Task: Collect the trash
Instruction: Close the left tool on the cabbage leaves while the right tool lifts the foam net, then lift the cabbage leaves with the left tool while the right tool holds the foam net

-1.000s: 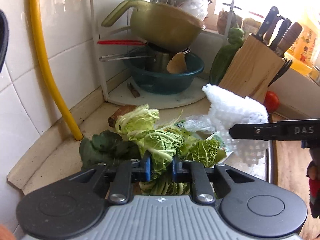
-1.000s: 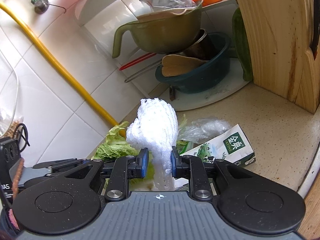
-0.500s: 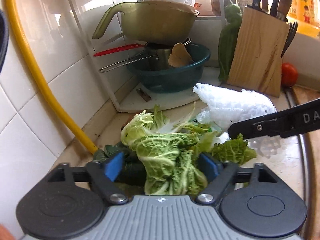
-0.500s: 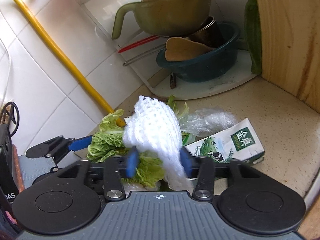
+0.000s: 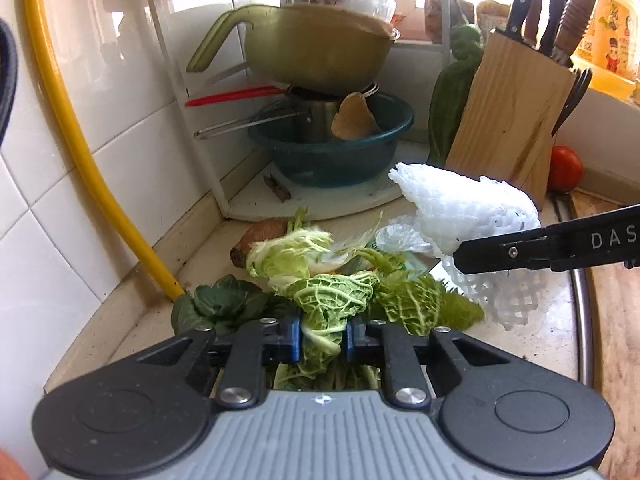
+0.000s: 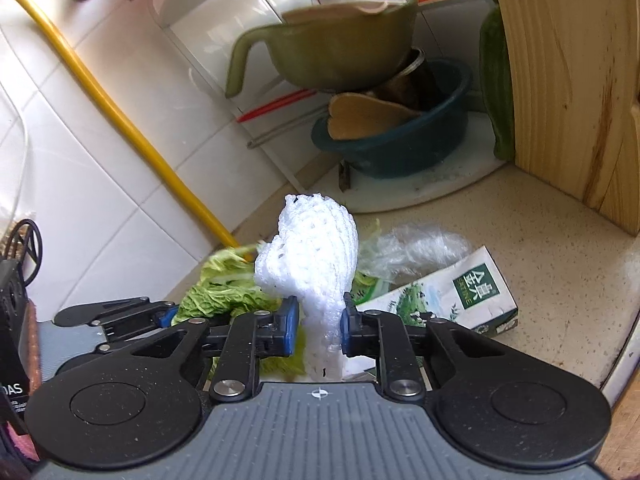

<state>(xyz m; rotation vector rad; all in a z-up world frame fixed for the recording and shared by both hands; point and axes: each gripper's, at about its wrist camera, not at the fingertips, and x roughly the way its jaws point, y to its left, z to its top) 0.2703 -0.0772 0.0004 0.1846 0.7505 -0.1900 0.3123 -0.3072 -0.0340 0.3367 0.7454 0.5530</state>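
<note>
Worktop (image 6: 532, 216): you see a beige speckled surface running into a tiled corner, with a metal rim along its right edge.
Carton (image 6: 452, 292): a green-and-white carton lies flat on its side near the middle of your right view.
Plastic wrap (image 6: 416, 240): crumpled clear film sits just behind the carton, touching it.
Leaves (image 5: 352, 280): your left view shows loose cabbage leaves heaped on the surface near the wall.
White tray (image 6: 424, 190): it rests in the corner, under a teal basin (image 6: 400, 152).
Knife block (image 6: 568, 80): it stands upright at the right.
Tomato (image 5: 565, 168): it sits beside the block.
</note>
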